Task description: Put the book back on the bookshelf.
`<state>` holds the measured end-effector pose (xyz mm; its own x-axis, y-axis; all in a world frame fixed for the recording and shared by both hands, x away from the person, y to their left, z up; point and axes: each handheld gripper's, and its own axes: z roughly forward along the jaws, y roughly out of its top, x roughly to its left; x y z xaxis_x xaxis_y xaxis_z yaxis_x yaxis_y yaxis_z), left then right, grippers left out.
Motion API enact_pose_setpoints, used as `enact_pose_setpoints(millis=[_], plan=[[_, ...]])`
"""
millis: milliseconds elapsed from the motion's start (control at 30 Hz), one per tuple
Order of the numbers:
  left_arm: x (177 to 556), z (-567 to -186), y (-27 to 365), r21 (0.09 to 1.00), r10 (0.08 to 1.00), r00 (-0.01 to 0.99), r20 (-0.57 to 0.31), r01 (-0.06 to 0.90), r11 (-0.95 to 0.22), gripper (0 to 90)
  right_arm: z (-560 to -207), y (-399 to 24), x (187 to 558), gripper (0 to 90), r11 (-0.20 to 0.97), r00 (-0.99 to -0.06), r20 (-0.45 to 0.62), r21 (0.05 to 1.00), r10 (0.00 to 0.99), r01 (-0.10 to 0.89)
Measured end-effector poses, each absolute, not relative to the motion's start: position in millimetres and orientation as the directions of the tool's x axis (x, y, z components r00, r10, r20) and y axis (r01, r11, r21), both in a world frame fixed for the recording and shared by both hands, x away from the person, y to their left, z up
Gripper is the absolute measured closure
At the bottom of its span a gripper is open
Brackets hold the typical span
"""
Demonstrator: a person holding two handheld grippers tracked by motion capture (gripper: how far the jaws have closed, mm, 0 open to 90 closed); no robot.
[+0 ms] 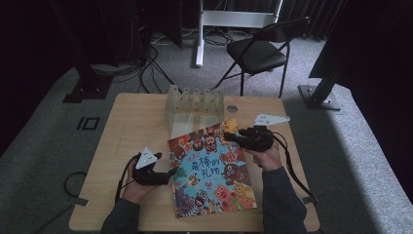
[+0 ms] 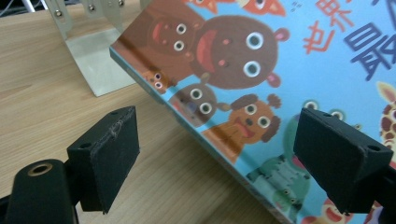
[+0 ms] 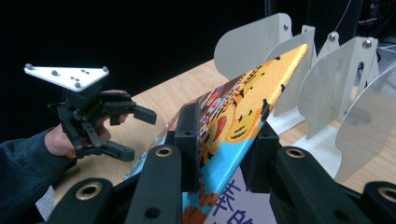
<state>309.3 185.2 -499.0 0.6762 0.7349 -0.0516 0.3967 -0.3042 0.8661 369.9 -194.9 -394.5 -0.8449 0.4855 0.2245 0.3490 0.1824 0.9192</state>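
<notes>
You've got a light wood surface (image 1: 131,126) w/ rounded corners, standing on grey carpet. At its far edge sits a pale metal divider rack (image 1: 195,105). A colourful picture book (image 1: 212,170) lies btwn centre and near edge, its far right corner lifted off the surface.

Each tool, left tool (image 1: 171,171) and right tool (image 1: 229,136) alike, is black with blocky padded jaws, brass-ringed pivot holes, a grey three-cornered plate on top and a black cable trailing behind. Dark sleeves (image 1: 280,197) cover both forearms.
</notes>
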Motion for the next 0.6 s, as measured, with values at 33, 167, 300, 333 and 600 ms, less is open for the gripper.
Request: enact_pose_setpoints(millis=[33, 167, 300, 333, 600], plan=[[309.0, -498.4, 185.4, 0.867, 0.731, 0.680, -0.054, 0.395, -0.303, 14.4, -392.0, -195.7, 368.0, 73.1, 0.174, -0.848, 0.220, 0.925, 0.482, 0.338], [309.6, -496.3, 185.2, 0.870, 0.724, 0.686, -0.069, 0.396, -0.292, 14.4, -389.3, -197.8, 365.0, 74.3, 0.158, -0.851, 0.217, 0.932, 0.478, 0.326], [314.2, -494.6, 182.4, 0.873, 0.707, 0.699, -0.105, 0.406, -0.272, 14.4, -386.1, -199.8, 361.2, 76.0, 0.121, -0.851, 0.220, 0.942, 0.477, 0.312], [315.2, -494.4, 182.0, 0.877, 0.701, 0.704, -0.116, 0.404, -0.260, 14.5, -385.2, -200.6, 361.0, 76.2, 0.117, -0.854, 0.218, 0.945, 0.473, 0.306], [326.5, -498.6, 177.1, 0.882, 0.639, 0.742, -0.202, 0.422, -0.211, 14.9, -383.1, -203.6, 358.5, 76.4, 0.105, -0.863, 0.207, 0.953, 0.460, 0.284]])
